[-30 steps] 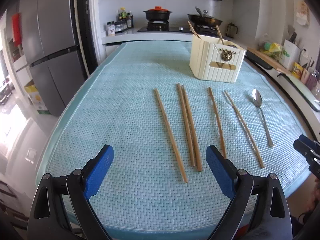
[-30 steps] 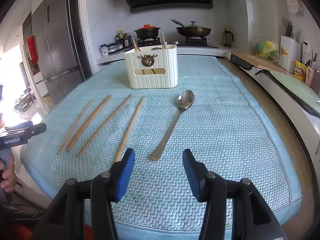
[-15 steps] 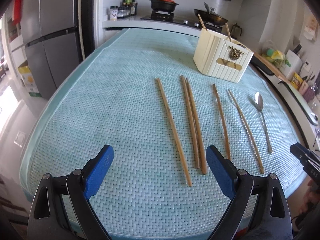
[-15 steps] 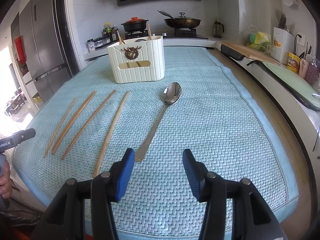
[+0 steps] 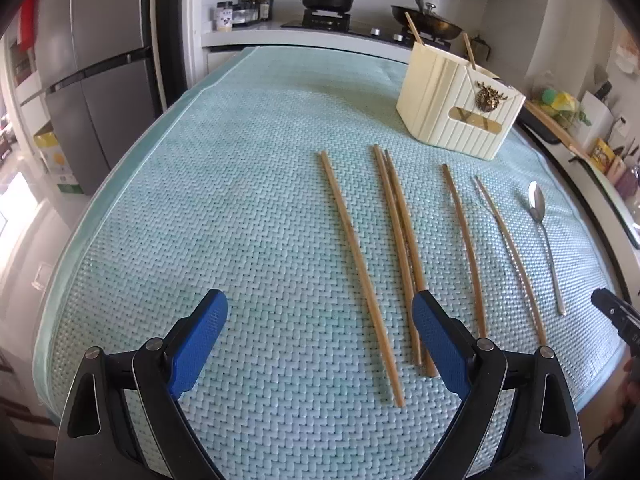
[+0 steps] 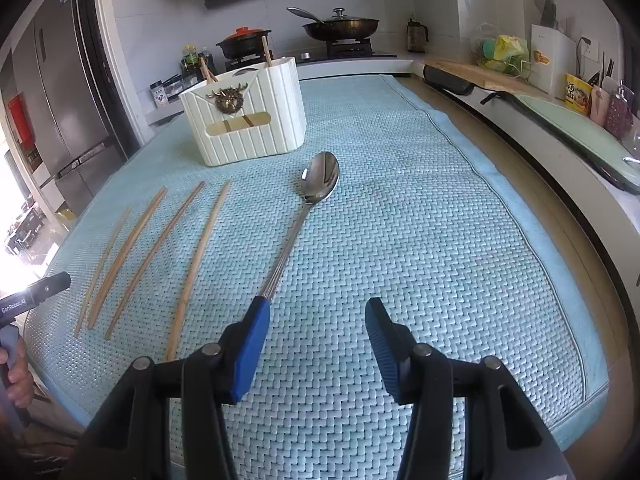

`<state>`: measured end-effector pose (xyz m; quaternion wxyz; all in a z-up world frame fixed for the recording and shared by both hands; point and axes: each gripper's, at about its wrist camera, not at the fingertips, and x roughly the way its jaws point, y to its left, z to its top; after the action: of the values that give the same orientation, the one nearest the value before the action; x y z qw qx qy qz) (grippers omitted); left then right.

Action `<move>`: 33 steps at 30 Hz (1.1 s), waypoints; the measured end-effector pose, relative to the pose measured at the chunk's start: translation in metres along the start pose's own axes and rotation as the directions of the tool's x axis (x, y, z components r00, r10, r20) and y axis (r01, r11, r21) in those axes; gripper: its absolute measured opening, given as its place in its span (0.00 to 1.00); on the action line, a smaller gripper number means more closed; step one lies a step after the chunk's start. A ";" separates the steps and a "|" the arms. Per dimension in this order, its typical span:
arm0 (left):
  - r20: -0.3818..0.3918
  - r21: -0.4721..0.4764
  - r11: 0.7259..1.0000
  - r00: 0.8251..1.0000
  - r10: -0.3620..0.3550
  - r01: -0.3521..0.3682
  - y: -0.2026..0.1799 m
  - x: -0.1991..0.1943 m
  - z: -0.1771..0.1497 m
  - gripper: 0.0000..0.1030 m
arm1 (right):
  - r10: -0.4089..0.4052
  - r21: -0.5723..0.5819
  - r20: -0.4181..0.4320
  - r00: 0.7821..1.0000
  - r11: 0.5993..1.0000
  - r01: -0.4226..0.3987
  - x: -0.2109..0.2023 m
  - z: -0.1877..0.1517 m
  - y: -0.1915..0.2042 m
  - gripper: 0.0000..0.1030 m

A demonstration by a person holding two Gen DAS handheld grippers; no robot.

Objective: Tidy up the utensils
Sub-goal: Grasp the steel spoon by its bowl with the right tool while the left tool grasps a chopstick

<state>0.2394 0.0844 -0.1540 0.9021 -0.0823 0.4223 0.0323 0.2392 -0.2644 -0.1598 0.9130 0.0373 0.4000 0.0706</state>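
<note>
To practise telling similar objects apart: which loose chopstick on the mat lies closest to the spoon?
The pale, thin chopstick, the last of the row, directly beside the spoon; the other four lie farther off.

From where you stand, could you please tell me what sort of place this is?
A home kitchen, most likely: a stove with a pan and a pot, a fridge beside it, and a counter.

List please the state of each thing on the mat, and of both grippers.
Left gripper: open, empty.
Right gripper: open, empty.
Spoon: lying flat, bowl toward the holder, handle end beside the right gripper's left finger.
Five loose chopsticks: lying flat on the mat, two of them touching.
Cream utensil holder: upright, two chopsticks already inside.
Blue-green mat: spread flat.
</note>
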 end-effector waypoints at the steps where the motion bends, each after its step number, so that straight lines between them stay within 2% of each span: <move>1: 0.003 -0.002 1.000 1.000 0.002 -0.002 0.001 0.000 0.000 0.91 | -0.001 0.007 -0.010 1.000 1.000 0.001 0.003 0.000 -0.001 0.49; 7: -0.003 -0.014 1.000 1.000 0.019 -0.019 0.009 0.002 0.001 0.93 | 0.010 0.020 -0.022 1.000 1.000 -0.009 0.007 0.003 0.003 0.49; 12: 0.039 0.001 0.998 0.997 0.060 -0.060 0.004 -0.002 0.007 0.97 | 0.003 0.009 -0.032 0.999 1.000 -0.003 0.012 0.002 0.005 0.50; 14: 0.044 0.012 0.999 0.998 0.046 -0.046 0.002 -0.002 0.009 0.97 | 0.000 0.013 -0.035 0.999 1.000 0.000 0.013 0.002 0.002 0.50; 20: 0.015 -0.004 1.000 1.000 0.004 -0.004 -0.002 0.006 0.017 0.97 | -0.016 0.033 -0.017 1.000 0.999 0.016 0.011 0.005 -0.006 0.50; 29: -0.014 -0.011 1.000 1.000 0.000 0.000 -0.006 0.031 0.036 0.97 | -0.005 0.037 -0.035 0.999 0.999 0.006 0.023 0.013 -0.004 0.51; 33: -0.024 0.023 0.999 0.998 0.050 -0.050 -0.010 0.046 0.046 0.97 | 0.013 0.025 -0.030 0.999 1.000 -0.013 0.030 0.024 0.003 0.52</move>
<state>0.3047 0.0825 -0.1591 0.8967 -0.0622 0.4354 0.0493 0.2761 -0.2569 -0.1648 0.9058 0.0501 0.4145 0.0721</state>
